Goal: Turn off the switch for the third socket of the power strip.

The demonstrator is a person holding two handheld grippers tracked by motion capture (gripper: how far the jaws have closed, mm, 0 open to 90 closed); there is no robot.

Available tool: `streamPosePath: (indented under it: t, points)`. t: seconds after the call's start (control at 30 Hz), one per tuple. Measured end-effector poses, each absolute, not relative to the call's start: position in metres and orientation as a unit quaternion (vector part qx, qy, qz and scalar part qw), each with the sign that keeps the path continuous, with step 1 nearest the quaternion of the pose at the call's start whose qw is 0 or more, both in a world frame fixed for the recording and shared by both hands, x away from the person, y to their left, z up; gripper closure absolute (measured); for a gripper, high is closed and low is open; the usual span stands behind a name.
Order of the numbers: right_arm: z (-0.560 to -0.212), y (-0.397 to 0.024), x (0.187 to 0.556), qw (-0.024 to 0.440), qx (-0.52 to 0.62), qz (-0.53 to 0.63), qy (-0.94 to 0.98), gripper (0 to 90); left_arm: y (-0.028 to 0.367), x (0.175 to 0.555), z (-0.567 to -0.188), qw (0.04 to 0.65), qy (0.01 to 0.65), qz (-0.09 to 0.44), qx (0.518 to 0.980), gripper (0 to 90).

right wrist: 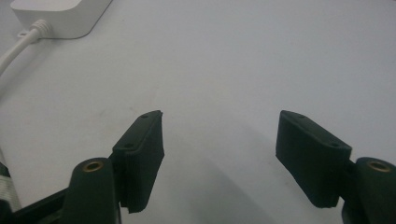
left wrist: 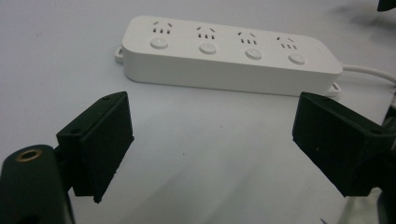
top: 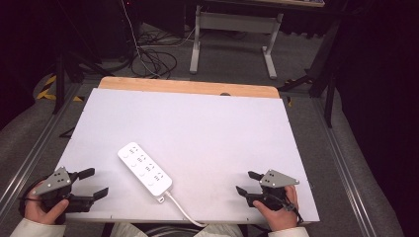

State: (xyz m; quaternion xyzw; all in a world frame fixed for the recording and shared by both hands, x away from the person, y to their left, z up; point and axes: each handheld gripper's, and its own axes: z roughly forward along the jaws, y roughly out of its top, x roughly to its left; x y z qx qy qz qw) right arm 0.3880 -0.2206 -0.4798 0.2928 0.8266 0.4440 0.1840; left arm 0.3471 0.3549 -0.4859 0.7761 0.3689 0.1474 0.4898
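Power strip (top: 145, 171), white with four sockets and four round buttons, lies flat and slanted on the white table (top: 207, 123), near the front edge and between the two grippers, touched by neither. Its cord (top: 184, 210) runs off the front edge toward the person.

Left gripper (top: 96, 183) sits near the strip's long side with its jaws spread wide and empty; in the left gripper view the strip (left wrist: 229, 53) lies straight ahead. Right gripper (top: 248, 182), also spread and empty, stands well apart, with the cord end (right wrist: 28, 35) of the strip at the far corner of its own view.

Likely trouble: the smooth strip may slide or swivel under a one-sided push, the stiff cord may drag it askew, and a jaw landing on top could press a button (left wrist: 207, 48).
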Motion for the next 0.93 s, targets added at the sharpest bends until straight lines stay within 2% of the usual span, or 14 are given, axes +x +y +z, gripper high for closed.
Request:
streamPosePath:
  t: [0.5,0.93]
  points:
    - [-0.480,-0.221,0.388,0.182,0.295,0.444,0.826,32.6,0.345,0.343,-0.479,0.480,0.337,0.209,0.783,11.1]
    - [-0.480,-0.220,0.388,0.181,0.294,0.443,0.827,32.7,0.346,0.347,-0.481,0.490,0.372,0.197,0.763,11.1]
